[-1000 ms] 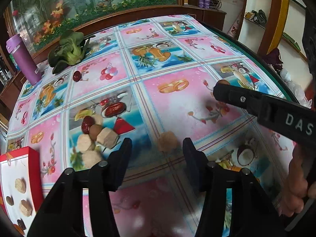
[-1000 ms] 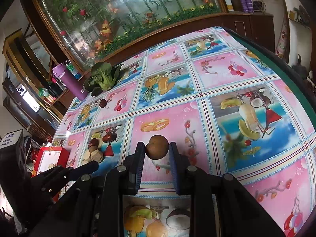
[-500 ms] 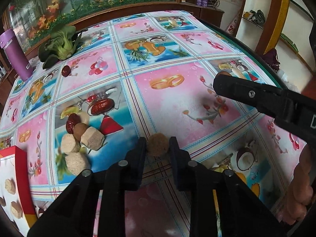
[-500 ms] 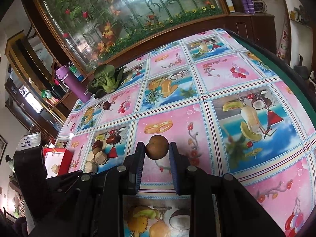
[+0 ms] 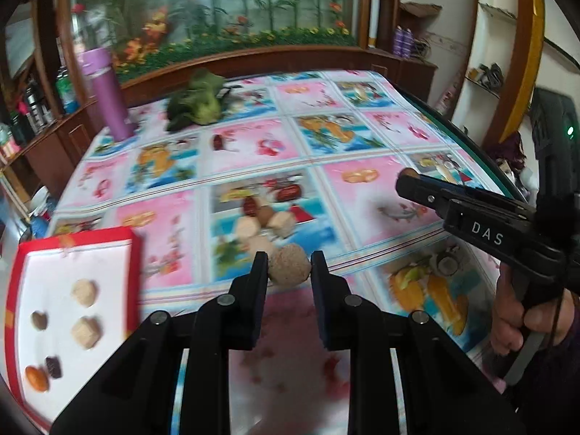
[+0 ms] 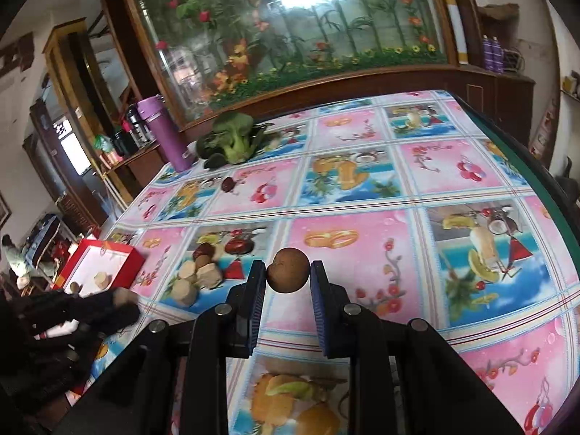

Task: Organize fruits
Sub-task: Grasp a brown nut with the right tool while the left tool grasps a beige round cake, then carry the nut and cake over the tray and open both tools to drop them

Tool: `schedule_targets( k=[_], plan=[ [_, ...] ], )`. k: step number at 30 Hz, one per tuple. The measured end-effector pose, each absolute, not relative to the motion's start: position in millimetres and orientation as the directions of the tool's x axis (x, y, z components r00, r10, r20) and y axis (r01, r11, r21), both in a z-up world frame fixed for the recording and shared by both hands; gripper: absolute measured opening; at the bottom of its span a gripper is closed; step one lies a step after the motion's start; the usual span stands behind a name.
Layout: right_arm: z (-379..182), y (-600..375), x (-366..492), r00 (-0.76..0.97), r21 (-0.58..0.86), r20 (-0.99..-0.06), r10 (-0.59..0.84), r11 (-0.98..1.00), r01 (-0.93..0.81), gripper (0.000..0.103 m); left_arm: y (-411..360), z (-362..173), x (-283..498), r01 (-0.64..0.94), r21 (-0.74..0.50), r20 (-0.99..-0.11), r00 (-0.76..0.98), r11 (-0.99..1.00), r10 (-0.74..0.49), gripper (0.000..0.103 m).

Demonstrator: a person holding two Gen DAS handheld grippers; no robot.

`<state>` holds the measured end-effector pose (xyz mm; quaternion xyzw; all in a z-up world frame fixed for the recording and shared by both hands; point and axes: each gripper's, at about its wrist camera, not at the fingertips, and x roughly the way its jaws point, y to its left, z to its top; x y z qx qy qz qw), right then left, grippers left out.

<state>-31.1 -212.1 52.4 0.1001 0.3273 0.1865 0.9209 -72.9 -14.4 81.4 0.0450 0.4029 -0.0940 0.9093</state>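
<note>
**Both claws loaded above the fruit-print table**

Glass painted with flowers and bamboo rises behind the table (image 6: 453,188), whose cloth is printed in pink and blue fruit squares. At its far left edge a purple bottle (image 6: 165,132) stands beside a leafy green vegetable (image 6: 232,141), with a single dark red fruit (image 6: 227,184) lying nearer. The left claw (image 5: 289,270) is closed on a pale, rough-skinned round fruit (image 5: 289,269), held above the cloth. Just beyond it lies a cluster of pale and reddish fruits (image 5: 261,219). To the near left sits a red-rimmed box (image 5: 72,250), its white inside holding several pieces. The right claw (image 6: 288,272) grips a brown round fruit (image 6: 289,270) between blue-padded fingers (image 6: 256,290), clear of the table. A hand (image 5: 522,311) holds that claw's handle.
</note>
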Motion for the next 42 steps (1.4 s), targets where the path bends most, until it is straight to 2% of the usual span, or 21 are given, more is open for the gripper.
schedule_targets(
  k=[7,13,23,30,42],
  plan=[
    [59,-167,-47,0.662,0.358,-0.547,0.513,0.858,-0.368,0.024,67,100,-114,0.021,0.015,-0.702,0.712,1.000,-0.005,0.026],
    [77,-83,-63,0.565,0.351,-0.539,0.624,0.777,-0.523,0.024,125,104,-143,-0.105,0.046,-0.667,0.737,0.993,0.108,0.026],
    [92,35,-81,0.404,0.359,-0.547,0.733,0.641,-0.678,0.023,232,98,-186,-0.325,0.015,-0.648,0.717,0.945,0.257,0.026],
    [75,90,-101,0.307,0.331,-0.604,0.735,0.582,-0.743,0.023,266,82,-193,-0.369,-0.004,-0.673,0.688,0.929,0.270,0.026],
    [43,112,-115,0.250,0.316,-0.680,0.689,0.583,-0.748,0.023,288,66,-167,-0.389,-0.008,-0.709,0.652,0.921,0.269,0.026]
  ],
)
